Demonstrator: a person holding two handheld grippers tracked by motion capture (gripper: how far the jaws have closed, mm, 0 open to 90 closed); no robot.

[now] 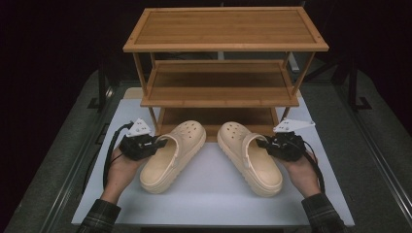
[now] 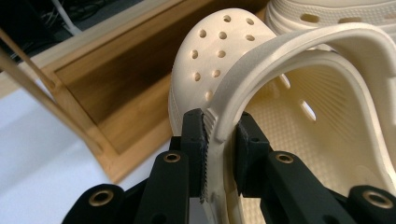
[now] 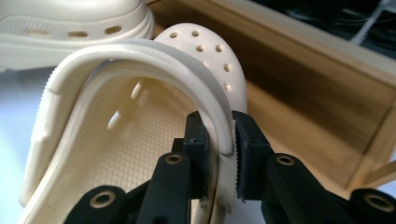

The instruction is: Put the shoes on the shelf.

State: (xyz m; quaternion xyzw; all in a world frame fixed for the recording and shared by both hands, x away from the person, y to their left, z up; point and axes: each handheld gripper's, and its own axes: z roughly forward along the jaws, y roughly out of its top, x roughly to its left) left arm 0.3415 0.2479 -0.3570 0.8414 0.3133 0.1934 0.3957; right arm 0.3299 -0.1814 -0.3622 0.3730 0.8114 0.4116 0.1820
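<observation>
each clog's side wall between closed jaws

Three-tier bamboo rack on a white tabletop, grey floor, dark surrounding room

The high view looks forward and down from above the person's side, taking in the whole white worktop and the wooden shelf rack at the top centre of the frame. Each gripper view sits very close behind its own black fingers, which rise from the bottom edge, and faces the rack's lowest shelf. All three views share the two cream clogs and that bottom shelf; each gripper view also catches the other clog in an upper corner.
</observation>
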